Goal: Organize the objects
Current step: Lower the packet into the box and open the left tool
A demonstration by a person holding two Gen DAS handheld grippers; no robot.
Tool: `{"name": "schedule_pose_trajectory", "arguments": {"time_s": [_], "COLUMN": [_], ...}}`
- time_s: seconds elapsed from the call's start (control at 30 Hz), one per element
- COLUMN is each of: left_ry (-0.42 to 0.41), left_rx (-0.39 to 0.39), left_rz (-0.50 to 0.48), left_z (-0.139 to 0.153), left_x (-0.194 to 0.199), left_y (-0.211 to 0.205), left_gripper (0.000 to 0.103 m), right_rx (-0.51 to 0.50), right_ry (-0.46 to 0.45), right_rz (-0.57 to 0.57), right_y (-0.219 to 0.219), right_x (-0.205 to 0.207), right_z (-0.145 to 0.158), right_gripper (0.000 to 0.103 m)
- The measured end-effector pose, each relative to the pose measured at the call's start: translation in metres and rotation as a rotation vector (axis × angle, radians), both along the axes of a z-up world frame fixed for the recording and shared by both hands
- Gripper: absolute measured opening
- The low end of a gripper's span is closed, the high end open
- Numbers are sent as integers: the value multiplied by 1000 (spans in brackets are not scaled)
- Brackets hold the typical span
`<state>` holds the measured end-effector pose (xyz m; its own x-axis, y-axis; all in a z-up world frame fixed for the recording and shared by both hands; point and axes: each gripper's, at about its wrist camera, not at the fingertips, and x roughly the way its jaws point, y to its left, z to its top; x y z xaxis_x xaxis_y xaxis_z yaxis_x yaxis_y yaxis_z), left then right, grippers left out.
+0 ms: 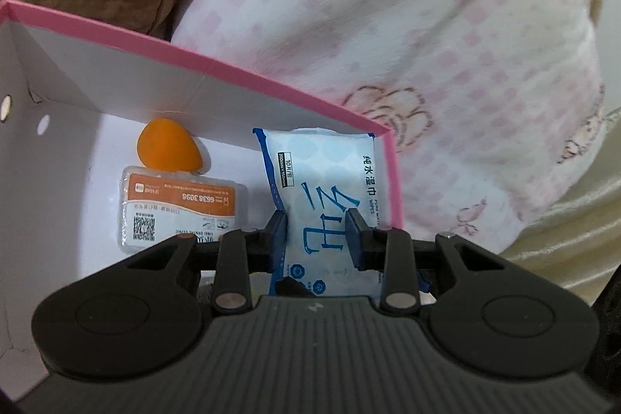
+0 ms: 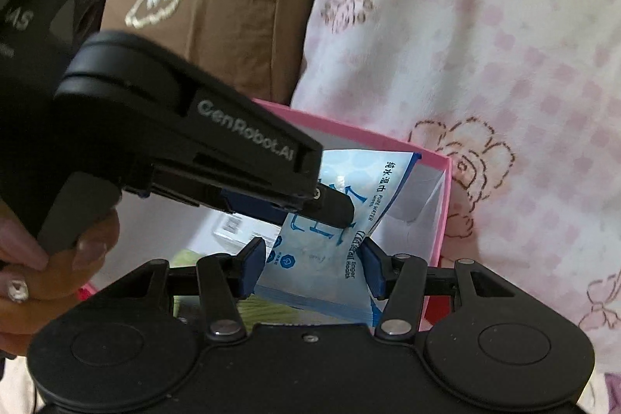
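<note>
Left wrist | wipes pack (image 1: 330, 204) over pink box (image 1: 217, 72); both tongs (image 1: 316, 231) (image 2: 312, 268) apparently clamp it

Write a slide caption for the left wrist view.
Left hand-held gripper lowers a wet wipes pack into a pink-rimmed box holding an orange ball and floss case.

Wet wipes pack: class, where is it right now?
The wet wipes pack is clamped between both grippers over the pink-rimmed box, at its right end, right of the floss case and orange egg-shaped thing.
</note>
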<state>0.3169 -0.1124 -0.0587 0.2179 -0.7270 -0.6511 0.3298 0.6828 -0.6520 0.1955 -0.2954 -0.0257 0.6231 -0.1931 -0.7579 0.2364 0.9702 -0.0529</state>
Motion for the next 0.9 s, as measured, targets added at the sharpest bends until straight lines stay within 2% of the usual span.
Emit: {"name": "schedule_pose_trajectory", "arguments": {"time_s": [0.13, 0.27, 0.47, 0.57, 0.67, 0.73, 0.77, 0.8, 0.9], "left_ry": [19, 4, 17, 10, 14, 1, -9, -21, -42], "left_rx": [40, 85, 105, 121, 108, 110, 115, 121, 139], "left_rz": [-3, -2, 22, 24, 26, 29, 28, 27, 18], "left_z": [-13, -18, -26, -29, -29, -26, -24, -22, -13], "left_x": [7, 11, 19, 19, 17, 14, 13, 11, 4], "left_y": [-16, -25, -25, -25, -25, -24, -24, -23, -20], "left_gripper": [29, 29, 29, 27, 27, 27, 27, 27, 27], "right_rx": [-4, -30, -31, -54, -93, -93, -90, -83, -56], "right_ry": [62, 115, 169, 153, 109, 86, 80, 73, 35], "right_rz": [-17, -12, 24, 52, 75, 88, 92, 96, 89], "right_y": [-8, -10, -11, -8, -5, -6, -6, -7, -12], "right_x": [11, 22, 35, 32, 24, 16, 12, 8, -8], "right_z": [-13, -22, -27, -24, -18, -14, -13, -11, -7], "right_gripper": [58, 58, 61, 67, 67, 62, 50, 44, 42]}}
